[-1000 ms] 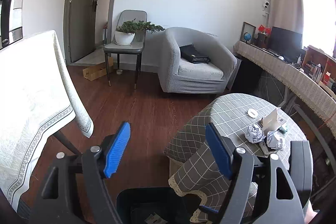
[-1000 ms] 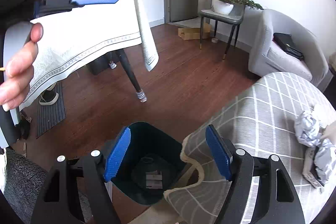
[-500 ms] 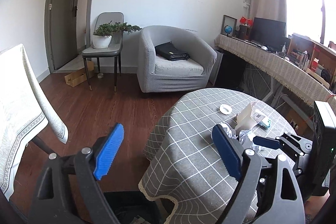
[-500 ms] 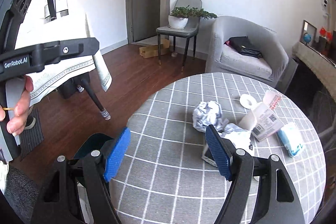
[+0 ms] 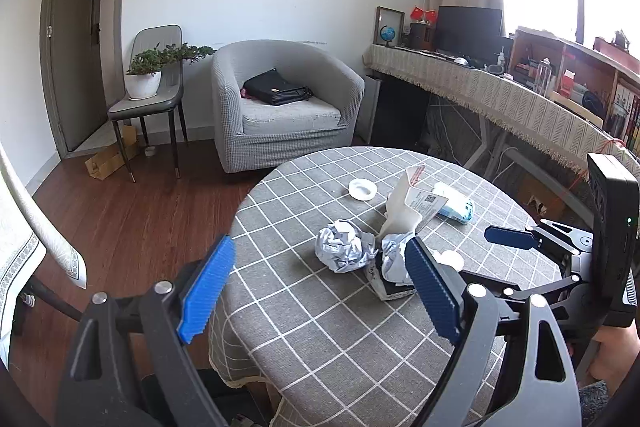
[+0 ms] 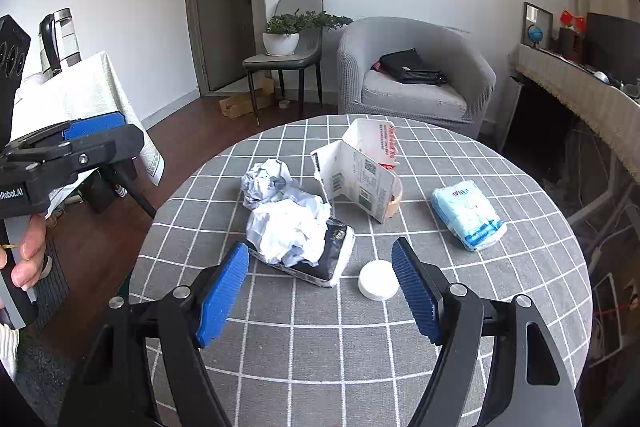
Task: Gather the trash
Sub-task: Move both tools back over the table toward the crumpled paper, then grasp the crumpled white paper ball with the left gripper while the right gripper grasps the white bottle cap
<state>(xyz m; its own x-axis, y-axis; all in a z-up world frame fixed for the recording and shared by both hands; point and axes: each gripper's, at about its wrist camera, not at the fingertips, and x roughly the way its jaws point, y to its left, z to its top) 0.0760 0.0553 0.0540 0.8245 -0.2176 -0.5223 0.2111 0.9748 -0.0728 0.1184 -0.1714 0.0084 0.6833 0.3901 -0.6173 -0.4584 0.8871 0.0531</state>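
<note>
A round table with a grey checked cloth [image 6: 280,347] carries the trash. On it lie a crumpled paper ball [image 6: 266,183], a second crumpled paper [image 6: 288,231] resting on a black packet [image 6: 334,259], a torn white carton [image 6: 356,179], a blue tissue pack [image 6: 466,217] and a white lid [image 6: 378,281]. My right gripper [image 6: 319,247] stands open just short of the black packet, with nothing between its pads. My left gripper [image 5: 318,247] is open wide at the table's near-left edge, facing the paper ball [image 5: 346,247] and empty. The carton [image 5: 408,203] stands behind.
A grey armchair [image 5: 280,107] holding a black bag stands beyond the table. A chair with a potted plant [image 5: 146,79] is at its left. A white-clothed table [image 6: 80,99] is at the left and a long cloth-covered desk [image 5: 500,95] at the right. The floor is wood.
Both views have swung away from the dark bin on the floor to the round table. The left jaws have spread wider. The right gripper now hangs over the table near the trash.
</note>
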